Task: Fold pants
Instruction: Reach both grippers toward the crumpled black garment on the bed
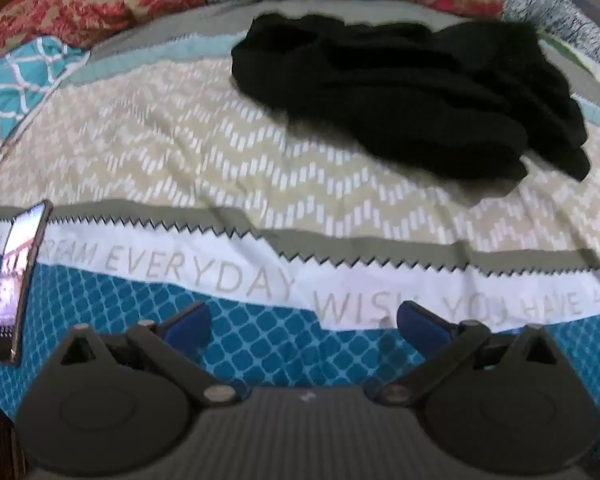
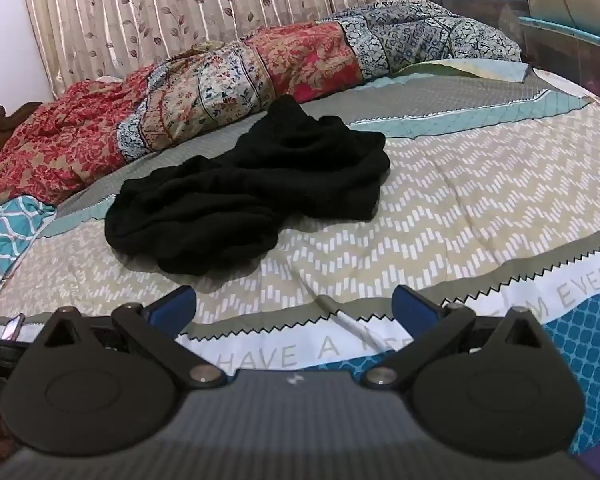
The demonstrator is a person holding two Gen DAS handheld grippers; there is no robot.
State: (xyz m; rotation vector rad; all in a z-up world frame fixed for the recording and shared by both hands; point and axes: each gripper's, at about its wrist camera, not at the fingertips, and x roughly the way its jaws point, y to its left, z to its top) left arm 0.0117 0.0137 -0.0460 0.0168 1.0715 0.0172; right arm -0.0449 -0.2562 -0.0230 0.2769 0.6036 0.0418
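Black pants (image 1: 404, 92) lie crumpled in a heap on the patterned bedspread (image 1: 204, 160), toward the far right in the left wrist view. In the right wrist view the pants (image 2: 252, 196) lie left of centre, ahead of the gripper. My left gripper (image 1: 304, 322) is open and empty, low over the blue and white part of the bedspread, well short of the pants. My right gripper (image 2: 294, 304) is open and empty, over the near edge of the bedspread (image 2: 480, 200), also short of the pants.
A phone (image 1: 14, 280) lies on the bed left of my left gripper. A rolled red and blue floral quilt (image 2: 240, 80) runs along the far side behind the pants. A teal pillow (image 2: 4, 232) sits at the left. Curtains (image 2: 180, 12) hang behind the bed.
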